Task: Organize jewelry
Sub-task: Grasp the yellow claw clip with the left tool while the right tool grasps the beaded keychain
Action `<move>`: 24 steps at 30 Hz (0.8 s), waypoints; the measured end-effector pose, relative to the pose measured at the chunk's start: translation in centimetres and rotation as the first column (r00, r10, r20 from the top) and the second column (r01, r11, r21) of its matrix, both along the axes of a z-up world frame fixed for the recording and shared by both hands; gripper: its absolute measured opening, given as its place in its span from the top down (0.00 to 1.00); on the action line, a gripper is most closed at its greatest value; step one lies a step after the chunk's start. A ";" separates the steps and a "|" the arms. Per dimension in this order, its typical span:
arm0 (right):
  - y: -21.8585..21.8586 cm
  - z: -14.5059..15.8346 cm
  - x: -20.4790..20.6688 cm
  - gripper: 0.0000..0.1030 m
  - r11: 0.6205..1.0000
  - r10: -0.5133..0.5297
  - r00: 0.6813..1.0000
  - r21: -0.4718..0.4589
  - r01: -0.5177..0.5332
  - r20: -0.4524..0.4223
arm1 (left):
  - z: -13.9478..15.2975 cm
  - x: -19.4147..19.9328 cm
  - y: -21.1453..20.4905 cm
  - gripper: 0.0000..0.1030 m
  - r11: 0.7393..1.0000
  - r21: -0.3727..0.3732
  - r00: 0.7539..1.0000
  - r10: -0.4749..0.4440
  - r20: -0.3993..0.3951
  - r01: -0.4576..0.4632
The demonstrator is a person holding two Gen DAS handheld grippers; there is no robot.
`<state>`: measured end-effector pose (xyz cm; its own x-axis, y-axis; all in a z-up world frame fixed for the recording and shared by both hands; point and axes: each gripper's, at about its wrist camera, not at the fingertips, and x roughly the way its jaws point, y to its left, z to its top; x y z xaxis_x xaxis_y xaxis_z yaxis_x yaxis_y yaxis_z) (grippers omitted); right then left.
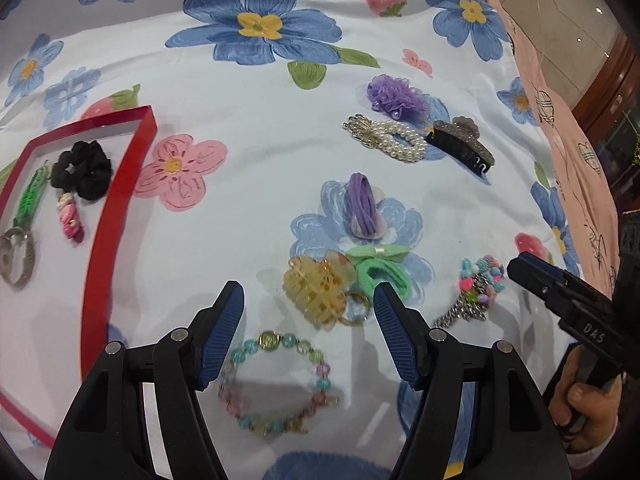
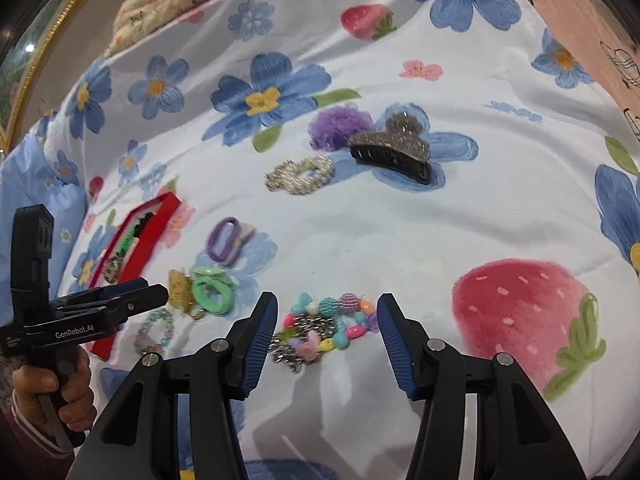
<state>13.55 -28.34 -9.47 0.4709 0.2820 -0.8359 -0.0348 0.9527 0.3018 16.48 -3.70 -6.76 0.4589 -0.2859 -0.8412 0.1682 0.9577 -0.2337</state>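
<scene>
My left gripper [image 1: 310, 294] is open and empty above a pastel bead bracelet [image 1: 276, 384], with a yellow claw clip [image 1: 318, 288] just ahead between its fingers. My right gripper [image 2: 326, 306] is open and empty, its fingers on either side of a colourful charm bracelet [image 2: 324, 328], which also shows in the left wrist view [image 1: 476, 288]. A red tray [image 1: 120, 184] at the left holds a black scrunchie [image 1: 82, 168], a green braided band [image 1: 28, 200], a pink piece [image 1: 72, 220] and a grey ring [image 1: 16, 256].
On the floral bedspread lie a green hair tie with bow [image 1: 380, 268], a purple hair tie [image 1: 362, 204], a pearl clip [image 1: 390, 138], a glittery black claw clip [image 1: 460, 144] and a purple flower scrunchie [image 1: 394, 96]. A pink sheet [image 1: 560, 120] borders the right.
</scene>
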 end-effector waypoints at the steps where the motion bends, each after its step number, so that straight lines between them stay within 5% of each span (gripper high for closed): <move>1: -0.1 -0.3 0.1 0.48 1.000 -0.003 1.000 -0.016 0.003 -0.006 | -0.2 0.3 0.0 0.35 1.000 -0.001 1.000 -0.001 -0.002 0.001; 4: -0.5 -2.0 0.5 0.60 0.999 -0.012 0.998 -0.047 0.009 -0.055 | -1.3 1.2 -0.2 0.36 1.000 -0.002 1.000 -0.007 -0.021 0.007; 8: -0.4 -3.3 0.7 0.87 0.997 -0.009 0.998 -0.076 0.005 -0.060 | -2.3 1.9 -0.4 0.54 1.000 0.003 0.999 -0.012 -0.030 0.013; 10: -0.4 -3.2 0.7 0.88 0.998 -0.007 0.999 -0.067 0.004 -0.051 | -2.2 2.0 -0.5 0.63 1.000 0.012 0.999 -0.024 -0.021 0.024; 24: 1.1 3.5 0.7 0.91 1.000 0.029 0.991 0.002 -0.030 0.128 | 1.3 -0.5 2.4 0.64 0.999 -0.048 0.999 -0.006 0.047 0.009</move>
